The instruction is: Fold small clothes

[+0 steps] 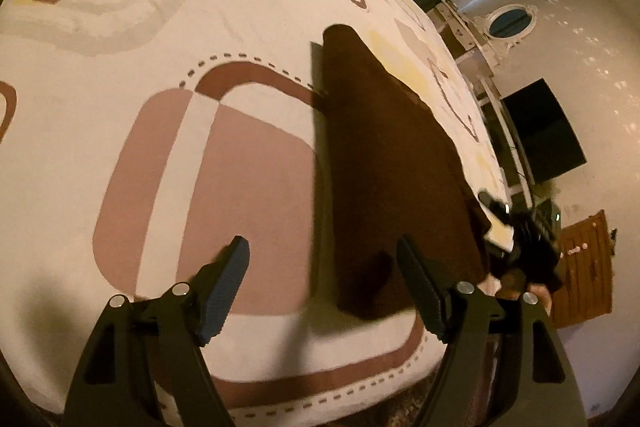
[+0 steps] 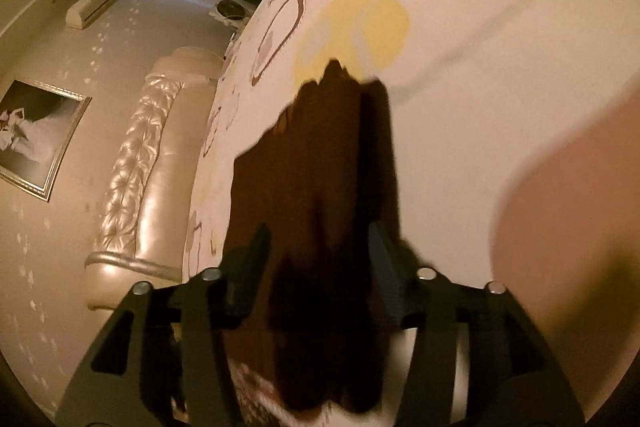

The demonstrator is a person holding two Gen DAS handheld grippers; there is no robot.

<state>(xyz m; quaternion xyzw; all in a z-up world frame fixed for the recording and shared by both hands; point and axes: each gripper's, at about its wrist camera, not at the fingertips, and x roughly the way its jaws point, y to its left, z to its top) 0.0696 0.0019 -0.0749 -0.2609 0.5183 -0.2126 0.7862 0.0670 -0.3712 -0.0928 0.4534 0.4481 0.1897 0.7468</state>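
Note:
A dark brown garment (image 1: 384,163) lies folded into a long narrow strip on the patterned bedsheet (image 1: 224,27). In the left wrist view it is to the right of centre. My left gripper (image 1: 322,251) hangs open above the strip's near end, with its right finger (image 1: 420,283) over the cloth and nothing held. My right gripper (image 1: 498,219) shows at the strip's far right edge. In the blurred right wrist view the garment (image 2: 316,163) runs away from the camera. The right gripper (image 2: 318,233) is open, with the garment's near end between its fingers and not pinched.
The sheet (image 2: 460,87) covers a bed whose rim curves close below my left gripper. A padded headboard (image 2: 140,163), a framed picture (image 2: 38,139) and an air conditioner (image 2: 90,5) are to the left. A dark screen (image 1: 544,131) and a wooden door (image 1: 584,267) are to the right.

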